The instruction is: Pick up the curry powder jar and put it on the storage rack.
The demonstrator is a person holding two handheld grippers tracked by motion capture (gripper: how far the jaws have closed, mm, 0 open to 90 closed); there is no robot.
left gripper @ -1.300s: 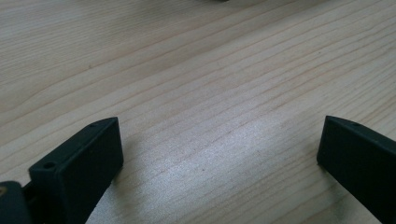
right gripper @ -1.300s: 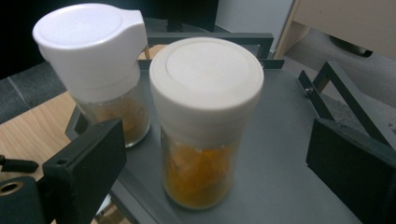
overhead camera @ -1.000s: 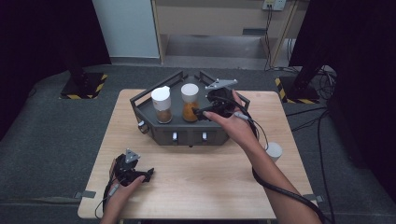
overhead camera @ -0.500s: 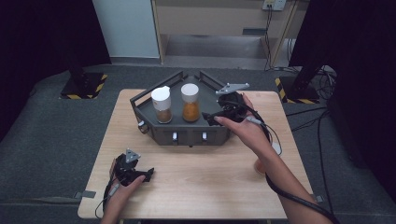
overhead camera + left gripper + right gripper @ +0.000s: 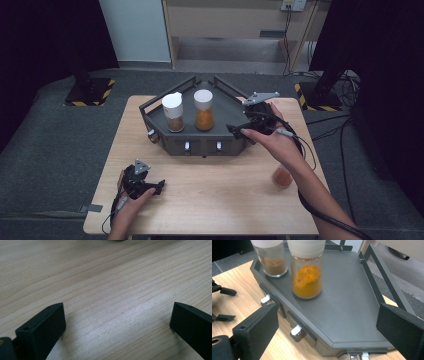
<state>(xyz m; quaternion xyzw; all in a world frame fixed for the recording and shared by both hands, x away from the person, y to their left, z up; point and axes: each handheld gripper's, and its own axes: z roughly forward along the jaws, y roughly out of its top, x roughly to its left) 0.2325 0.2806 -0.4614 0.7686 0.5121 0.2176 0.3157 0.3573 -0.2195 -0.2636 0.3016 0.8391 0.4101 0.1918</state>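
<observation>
So my right gripper is hanging over the near right corner of the dark rack with its jaws spread wide and nothing between them. The orange spice jar stands upright on the rack deck, ahead of the jaws and off toward the left one, well clear of both pads. The brown spice jar sits just beyond it, farther left, upright too. My guess is the two are lined up along that side so the open stretch of deck in front of my jaws stays free for another jar — there's one more orange-filled jar on the table beside my right forearm, behind the gripper.

My left gripper is just parked low on the bare wood, jaws wide apart and empty, well away from the rack. Makes sense to me — it's out of the way while the right one does the work.
</observation>
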